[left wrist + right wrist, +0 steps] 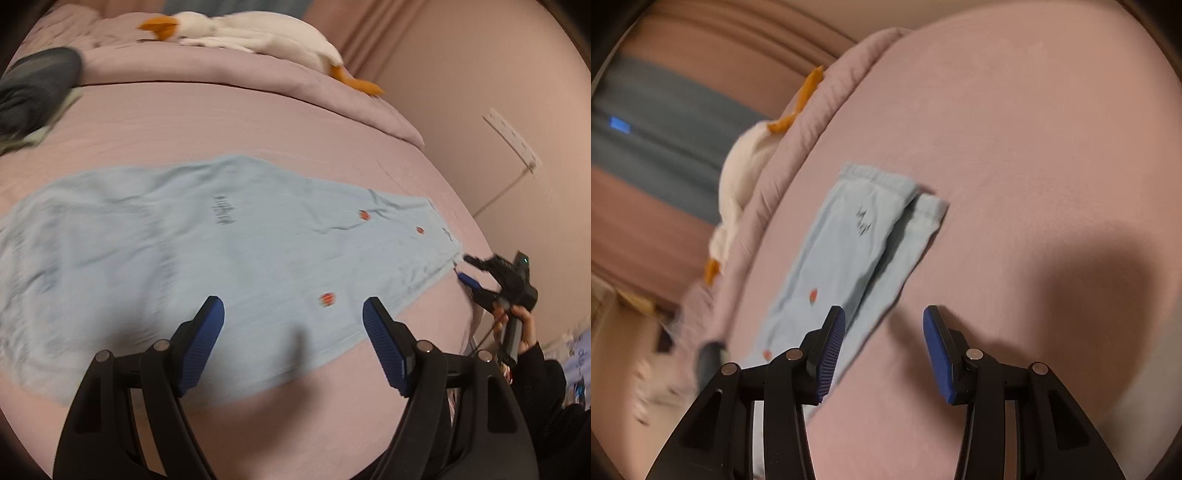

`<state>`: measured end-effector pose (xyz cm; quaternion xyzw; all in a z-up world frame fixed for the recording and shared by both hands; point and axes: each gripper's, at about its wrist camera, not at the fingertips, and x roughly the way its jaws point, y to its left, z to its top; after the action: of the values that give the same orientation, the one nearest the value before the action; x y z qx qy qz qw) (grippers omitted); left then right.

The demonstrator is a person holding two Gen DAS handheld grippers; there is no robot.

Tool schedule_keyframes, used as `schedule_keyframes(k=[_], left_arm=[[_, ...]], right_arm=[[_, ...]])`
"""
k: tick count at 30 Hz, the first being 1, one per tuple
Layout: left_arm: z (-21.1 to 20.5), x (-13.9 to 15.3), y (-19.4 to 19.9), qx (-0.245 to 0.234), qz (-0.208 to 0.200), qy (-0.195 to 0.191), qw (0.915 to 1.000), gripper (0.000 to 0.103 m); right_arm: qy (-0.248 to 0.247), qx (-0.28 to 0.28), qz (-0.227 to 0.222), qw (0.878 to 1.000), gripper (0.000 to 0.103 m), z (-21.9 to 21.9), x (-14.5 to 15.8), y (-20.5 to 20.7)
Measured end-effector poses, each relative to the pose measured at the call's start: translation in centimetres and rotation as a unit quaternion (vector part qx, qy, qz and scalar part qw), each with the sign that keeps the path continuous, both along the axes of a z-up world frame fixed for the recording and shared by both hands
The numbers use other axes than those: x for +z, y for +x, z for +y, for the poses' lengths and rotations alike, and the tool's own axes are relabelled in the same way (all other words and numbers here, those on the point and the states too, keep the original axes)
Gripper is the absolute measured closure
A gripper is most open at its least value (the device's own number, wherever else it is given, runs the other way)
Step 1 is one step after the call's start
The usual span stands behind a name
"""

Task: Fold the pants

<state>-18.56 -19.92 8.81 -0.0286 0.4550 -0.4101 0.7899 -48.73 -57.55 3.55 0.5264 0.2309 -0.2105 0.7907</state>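
Note:
Light blue pants [229, 258] with small red motifs lie flat and lengthwise on the pink bed sheet [229, 129]. My left gripper [293, 310] hovers over their near edge, open, with nothing between its blue pads. At the pants' right end, a hand holds my right gripper [466, 268], whose tips point at the corner of the fabric. In the right wrist view the pants [849, 240] stretch away from me, two layers offset at the far end. There my right gripper [884, 314] stands open over the sheet beside the pants' near end, holding nothing.
A white plush goose [258, 33] with orange beak and feet lies on the folded duvet [258, 85] at the back. A dark garment [33, 92] sits at the far left. A power strip [511, 138] hangs on the right wall. The bed's edge runs just below my left gripper.

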Motion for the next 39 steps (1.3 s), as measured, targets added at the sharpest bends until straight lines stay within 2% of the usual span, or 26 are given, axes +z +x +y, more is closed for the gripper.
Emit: schedule_keyframes(k=[2, 8, 10, 13, 17, 18, 19, 20, 23, 25, 26, 28, 30, 32, 35, 37, 39], left_arm=[[-1.8, -0.1, 0.0, -0.015, 0.01, -0.006, 0.9998, 0.025], [-6.8, -1.0, 0.2, -0.041, 0.037, -0.006, 0.9985, 0.025], [-7.9, -1.9, 0.4, -0.042, 0.046, 0.005, 0.998, 0.025], [-8.5, -3.7, 0.3, -0.046, 0.064, 0.029, 0.9965, 0.025], [-8.7, -4.0, 0.3, -0.04, 0.07, 0.026, 0.9964, 0.025], [-8.6, -3.8, 0.3, -0.038, 0.075, 0.024, 0.9961, 0.025], [-8.4, -3.6, 0.3, -0.038, 0.08, 0.019, 0.9959, 0.025], [-8.3, -3.2, 0.3, -0.039, 0.083, 0.009, 0.9957, 0.025], [-8.8, -2.5, 0.4, -0.041, 0.091, -0.015, 0.9949, 0.025], [-9.4, -3.6, 0.9, -0.04, 0.116, -0.003, 0.9924, 0.025], [-9.7, -4.2, 1.1, -0.038, 0.126, 0.001, 0.9913, 0.026], [-9.2, -4.2, 1.4, -0.034, 0.129, -0.02, 0.9908, 0.025], [-8.6, -3.9, 1.6, -0.028, 0.147, -0.031, 0.9882, 0.025], [-8.2, -3.6, 1.8, -0.021, 0.153, -0.037, 0.9873, 0.025], [-7.6, -2.7, 1.8, -0.012, 0.159, -0.065, 0.985, 0.025], [-7.3, -2.0, 1.9, -0.014, 0.179, -0.109, 0.9778, 0.025], [-6.6, -1.1, 2.1, -0.015, 0.194, -0.15, 0.9693, 0.019]], right_arm=[[0.024, -0.004, -0.013, 1.0, 0.058, -1.6, -0.9, 0.4], [0.037, -0.001, -0.041, 0.998, 0.055, -3.2, -0.4, 3.1], [0.034, -0.002, -0.029, 0.999, 0.055, -4.4, 0.0, 4.0], [0.024, 0.001, -0.02, 1.0, 0.055, -5.0, 0.7, 3.0], [0.021, 0.012, -0.022, 0.999, 0.056, -5.6, 0.1, 3.2], [0.011, 0.011, -0.02, 1.0, 0.065, -5.8, 0.2, 3.2], [0.002, 0.009, -0.013, 1.0, 0.085, -5.9, 0.3, 3.7], [0.0, 0.01, -0.011, 1.0, 0.095, -6.0, 0.2, 3.9], [-0.005, 0.007, -0.037, 0.999, 0.096, -5.7, 1.1, 3.1], [-0.016, 0.005, -0.045, 0.999, 0.096, -5.4, 1.6, 2.8], [-0.016, 0.003, -0.033, 0.999, 0.096, -5.5, 1.4, 3.0], [-0.011, 0.002, 0.016, 1.0, 0.097, -6.1, -0.2, 3.8], [-0.004, -0.006, 0.019, 1.0, 0.101, -6.2, -0.7, 4.1], [-0.033, -0.002, 0.041, 0.999, 0.101, -5.8, 0.8, 4.6], [-0.114, 0.025, 0.047, 0.992, 0.099, -4.1, 4.8, 6.2], [-0.181, 0.055, 0.046, 0.981, 0.099, -1.8, 7.9, 7.9], [-0.258, 0.091, 0.054, 0.96, 0.099, 1.4, 10.7, 9.9]])
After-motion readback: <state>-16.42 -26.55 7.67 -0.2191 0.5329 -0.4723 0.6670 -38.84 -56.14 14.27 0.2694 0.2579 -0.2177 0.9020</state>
